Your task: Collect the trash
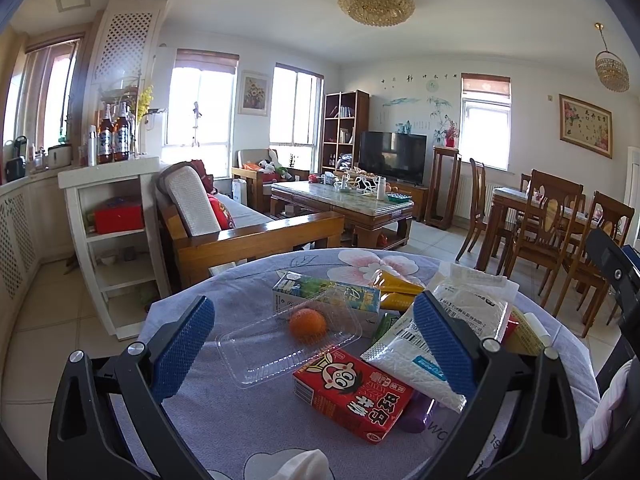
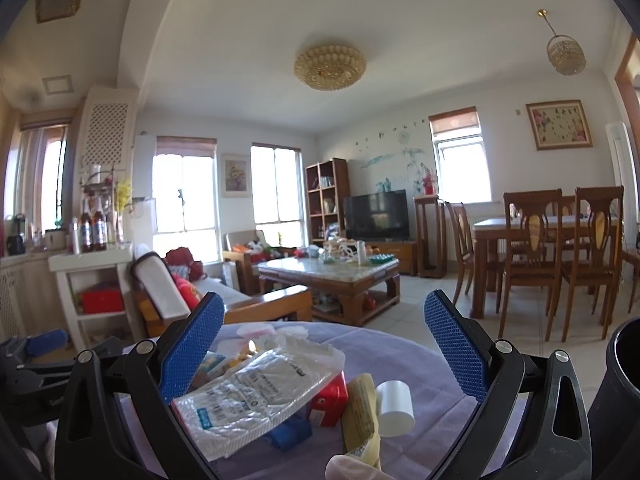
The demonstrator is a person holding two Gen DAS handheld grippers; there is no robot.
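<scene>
On the lavender floral tablecloth (image 1: 240, 412) lies a pile of trash. Between the fingers of my open left gripper (image 1: 316, 346) are a clear plastic tray (image 1: 260, 356), with an orange (image 1: 307, 323) by its far side, and a red milk carton (image 1: 352, 394). A white mailer bag (image 1: 460, 304) touches its right finger. Behind lie a green-blue carton (image 1: 326, 298) and a yellow tube (image 1: 396, 288). My right gripper (image 2: 324, 354) hangs open over the mailer bag (image 2: 256, 396), a yellow wrapper (image 2: 360, 416) and a white cup (image 2: 394, 408). Neither holds anything.
A black bin (image 2: 620, 392) stands at the right edge of the right wrist view. A crumpled tissue (image 1: 304, 466) lies at the table's near edge. Beyond the table are a wooden sofa (image 1: 248, 240), a coffee table (image 1: 344, 200) and dining chairs (image 1: 548, 232).
</scene>
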